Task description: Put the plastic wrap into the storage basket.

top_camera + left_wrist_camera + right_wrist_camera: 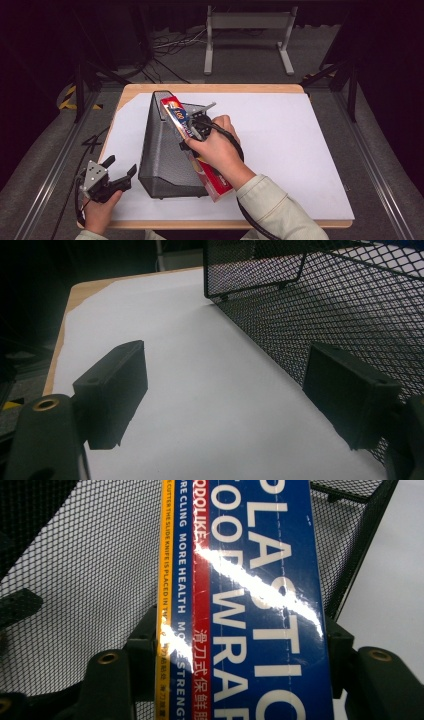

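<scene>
A long box of plastic food wrap (216, 183), red and blue, lies slanted along the right rim of a black wire-mesh basket (162, 150). Its far end (175, 111) points toward the back of the table. My right gripper (193, 131) is shut across the box at about its middle. In the right gripper view the box (260, 555) sits pinched between the two jaws of the right gripper (240, 645), with the basket's mesh (90, 570) behind it. My left gripper (121, 165) stands open near the front left corner, just left of the basket. Nothing is between the jaws of the left gripper (230, 385), and the basket wall (325, 300) runs along its right.
A white sheet (285, 145) covers most of the wooden table (210, 88). On the floor behind the table stand a grey metal frame (248, 22) and loose cables (170, 45). Dark tripod legs flank the table on both sides.
</scene>
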